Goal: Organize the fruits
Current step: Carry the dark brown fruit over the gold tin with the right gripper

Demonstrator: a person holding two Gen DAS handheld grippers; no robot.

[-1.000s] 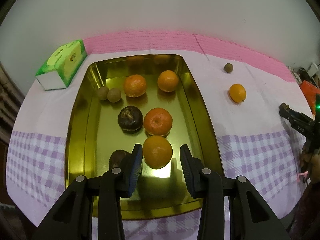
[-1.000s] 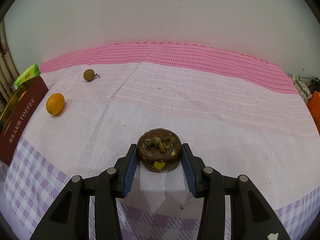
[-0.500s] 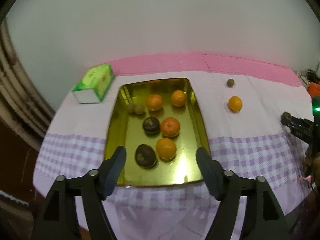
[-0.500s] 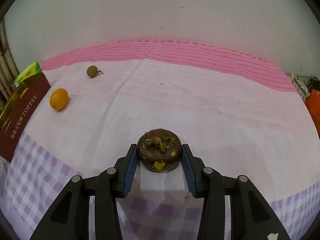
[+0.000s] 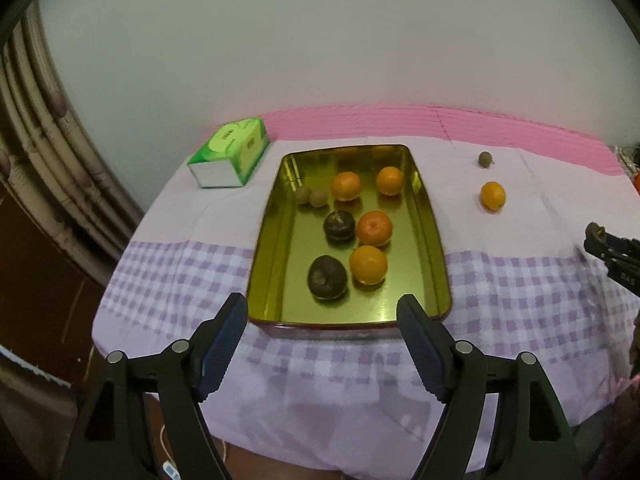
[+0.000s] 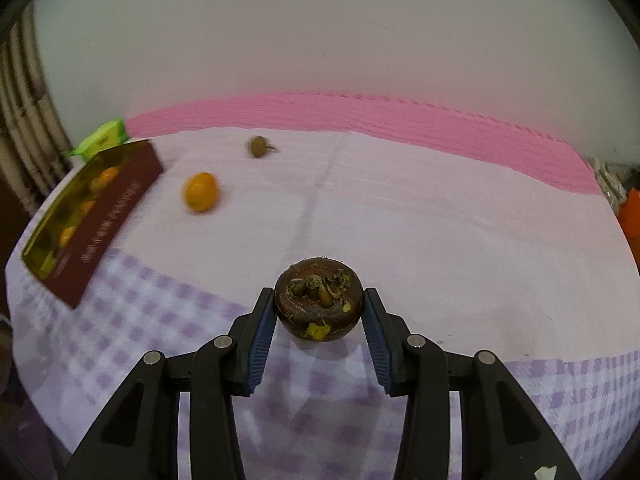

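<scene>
My left hand-held gripper (image 5: 320,336) is released, nothing between its blue pads; its jaws have just been opening, and they stand wide over the near rim of the gold tray (image 5: 267,240). In the tray I count four oranges, the nearest one (image 5: 368,264) sitting just beside a dark round fruit (image 5: 327,276). A second dark fruit (image 5: 339,226) lies further in, touching the next orange (image 5: 374,227), and two small brownish fruits (image 5: 311,197) sit together toward the far left wall. A green tissue pack (image 5: 230,152) rests on the cloth left of the tray.

Over on my right, the right hand-held gripper (image 6: 319,322) is clenched on a dark brown fruit (image 6: 318,306), both pads pressed against its sides, stem end facing the camera. It casts a shadow on the checked cloth beneath.

Out on the surface (image 6: 420,220), one loose orange (image 6: 201,191) and one small brown fruit (image 6: 259,146) lie apart from each other, both outside the tray, between it and my right gripper. That view is a bit blurred.
</scene>
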